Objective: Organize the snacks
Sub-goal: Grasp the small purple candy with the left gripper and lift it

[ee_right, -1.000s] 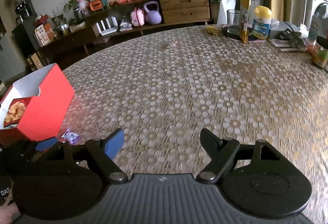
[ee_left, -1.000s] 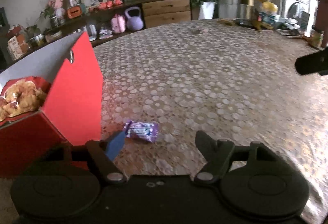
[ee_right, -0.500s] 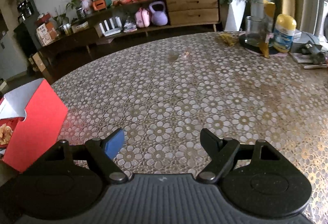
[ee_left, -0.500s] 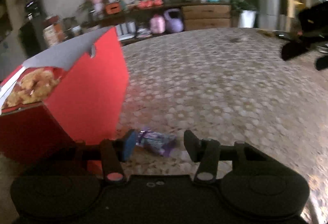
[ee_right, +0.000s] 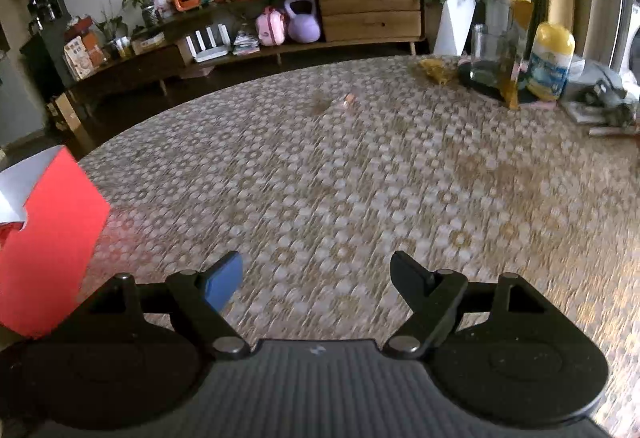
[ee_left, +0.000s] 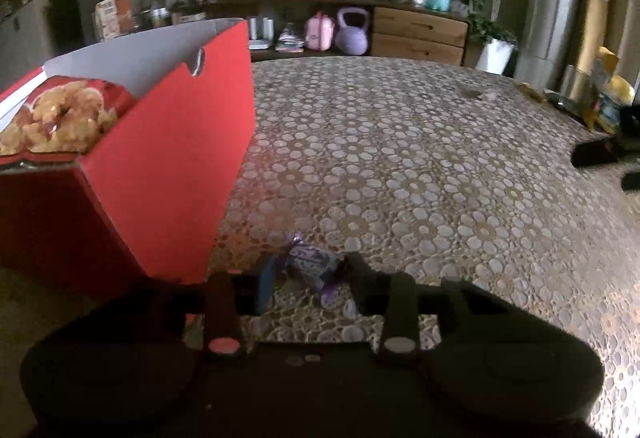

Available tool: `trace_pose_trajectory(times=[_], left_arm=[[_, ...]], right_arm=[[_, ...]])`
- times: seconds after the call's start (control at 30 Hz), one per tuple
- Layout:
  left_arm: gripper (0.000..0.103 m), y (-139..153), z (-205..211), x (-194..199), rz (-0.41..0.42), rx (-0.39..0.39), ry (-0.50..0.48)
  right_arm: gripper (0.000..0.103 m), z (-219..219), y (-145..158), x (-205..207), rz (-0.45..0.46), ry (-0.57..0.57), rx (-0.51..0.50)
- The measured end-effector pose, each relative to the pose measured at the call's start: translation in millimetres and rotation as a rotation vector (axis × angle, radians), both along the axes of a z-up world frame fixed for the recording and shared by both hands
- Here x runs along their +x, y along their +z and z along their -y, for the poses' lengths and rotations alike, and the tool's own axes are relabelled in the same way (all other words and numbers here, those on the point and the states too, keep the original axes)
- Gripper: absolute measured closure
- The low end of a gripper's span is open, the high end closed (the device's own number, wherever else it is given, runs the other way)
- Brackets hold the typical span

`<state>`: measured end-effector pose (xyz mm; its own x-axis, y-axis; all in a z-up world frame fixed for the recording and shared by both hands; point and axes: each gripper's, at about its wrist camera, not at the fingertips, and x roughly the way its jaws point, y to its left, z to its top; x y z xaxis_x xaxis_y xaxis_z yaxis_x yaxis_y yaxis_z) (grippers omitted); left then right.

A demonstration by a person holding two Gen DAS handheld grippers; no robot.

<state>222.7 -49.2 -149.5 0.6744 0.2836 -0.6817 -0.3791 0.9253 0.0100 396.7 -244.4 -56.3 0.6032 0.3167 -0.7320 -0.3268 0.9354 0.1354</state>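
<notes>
A small purple snack packet [ee_left: 312,266] lies on the patterned tablecloth, just right of an open red box [ee_left: 160,173] that holds a snack bag with a fried-food picture [ee_left: 60,113]. My left gripper [ee_left: 310,274] sits low around the packet, one finger on each side, jaws narrowed but with small gaps still showing. My right gripper [ee_right: 316,276] is open and empty over bare tablecloth; the red box [ee_right: 48,242] shows at its left edge. The right gripper's fingers [ee_left: 596,153] show at the far right of the left wrist view.
A glass vase on a dark tray [ee_right: 492,57], a yellow-capped canister [ee_right: 550,61], yellow wrappers [ee_right: 438,71] and clutter [ee_right: 604,101] stand at the table's far right. A small pink scrap [ee_right: 350,99] lies mid-table. A sideboard [ee_right: 360,13] stands behind.
My left gripper moved forward and down onto the purple packet and its jaws narrowed around it. My right gripper swung right, away from the red box, still open.
</notes>
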Motion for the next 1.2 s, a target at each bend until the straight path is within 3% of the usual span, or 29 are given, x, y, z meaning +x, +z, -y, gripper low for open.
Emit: trace_pose_trajectory(times=[0.1, 0.43, 0.6, 0.67, 0.83, 0.9, 1.2], left_arm=[[0.077, -1.3, -2.5, 0.4, 0.012, -0.004, -0.048], [0.079, -8.7, -13.4, 2.3, 0.037, 0.006, -0.182], [0.079, -12.2, -15.7, 3.9, 0.053, 0.017, -0.226], [0.079, -12.9, -15.1, 3.8, 0.052, 0.023, -0.235], [0.079, -12.7, -13.9, 4.3, 0.052, 0.024, -0.251], [0.079, -12.7, -13.9, 4.9, 0.054, 0.023, -0.255], [0.079, -12.7, -17.5, 1.8, 0.058, 0.019, -0.266]], right_arm=[[0.022, -7.5, 7.4, 29.6, 0.026, -0.020, -0.024], [0.022, -49.1, -14.0, 129.1, 0.038, -0.062, -0.115], [0.022, -59.0, -24.9, 172.3, 0.036, -0.138, -0.088], [0.034, -63.8, -31.5, 188.5, 0.031, -0.169, -0.093], [0.045, -72.9, -44.9, 217.3, 0.001, -0.220, -0.067], [0.055, -76.3, -51.0, 223.7, -0.013, -0.225, -0.068], [0.086, -80.7, -62.2, 225.1, -0.023, -0.230, -0.036]])
